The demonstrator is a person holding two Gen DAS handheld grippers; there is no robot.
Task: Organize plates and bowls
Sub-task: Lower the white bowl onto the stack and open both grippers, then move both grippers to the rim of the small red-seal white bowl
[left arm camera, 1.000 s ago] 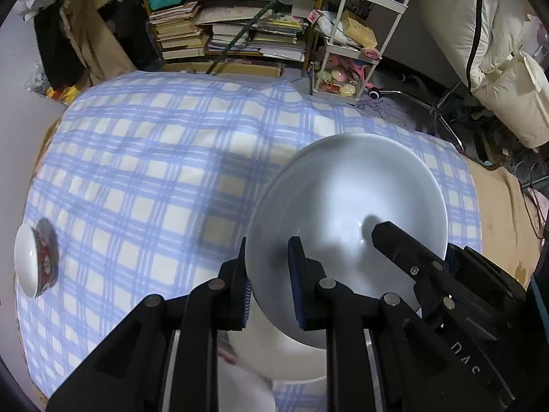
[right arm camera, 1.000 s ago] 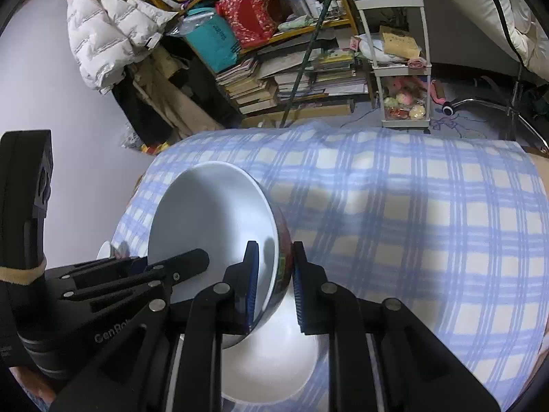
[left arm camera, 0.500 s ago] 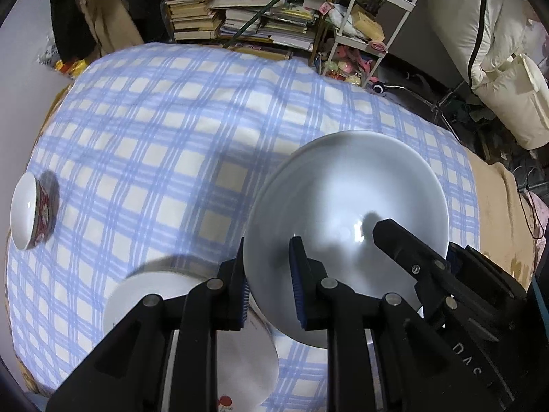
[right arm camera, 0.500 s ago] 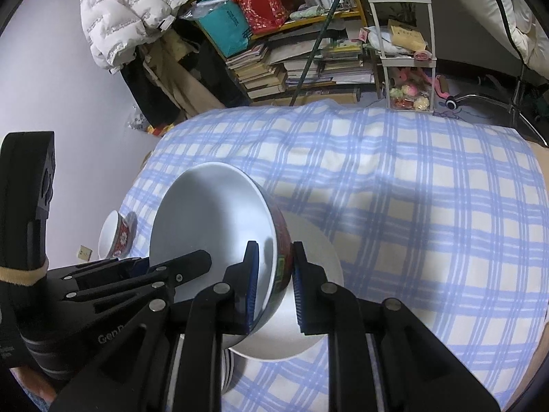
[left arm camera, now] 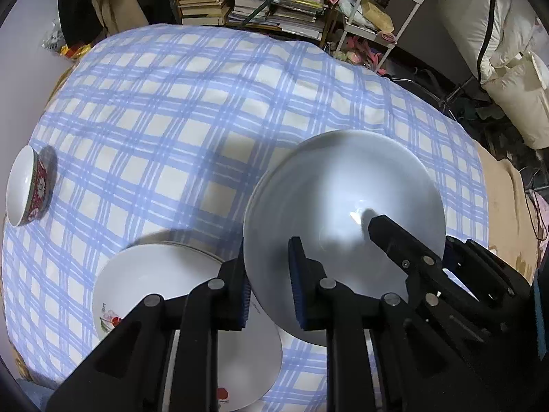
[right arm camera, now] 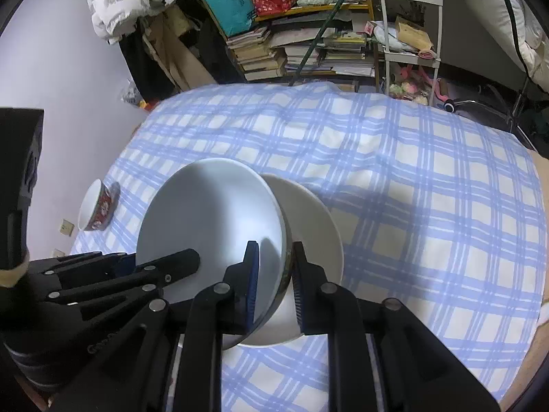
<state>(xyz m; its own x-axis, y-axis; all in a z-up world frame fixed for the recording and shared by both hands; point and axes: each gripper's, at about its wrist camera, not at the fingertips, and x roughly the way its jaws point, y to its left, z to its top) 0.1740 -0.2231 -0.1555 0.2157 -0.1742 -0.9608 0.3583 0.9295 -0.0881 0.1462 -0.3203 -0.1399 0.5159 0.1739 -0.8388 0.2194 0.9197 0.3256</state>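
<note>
Both tools carry one large white bowl [left arm camera: 343,213] between them, above the blue checked cloth [left arm camera: 206,110] that covers the desk. The left tool [left arm camera: 267,285] is nearly closed, its blue pads pinching the bowl's near-left rim; the right tool [right arm camera: 272,274] is closed the same way on the opposite rim, one pad inside the bowl [right arm camera: 209,226] and one against its outer wall.

Taking the white plate [left arm camera: 164,281] as landmark: in the left wrist view the bowl hangs just right of it, overlapping its right edge. In the right wrist view the bowl covers the left part of the plate [right arm camera: 315,226]. Whether bowl and plate touch cannot be told. A small red-patterned bowl [left arm camera: 29,185] stands well to the left of the plate, near the cloth's edge.

The step in hand looks like carrying the large bowl into place at the plate, probably to be set down on or beside it. The next move calls for both tools to level the tilted bowl and lower together, and to open only once its foot rests firmly.

Compared with a second ago, the plate is now far more exposed in both views, where it was mostly hidden beneath the bowl, and the grips are unchanged.
</note>
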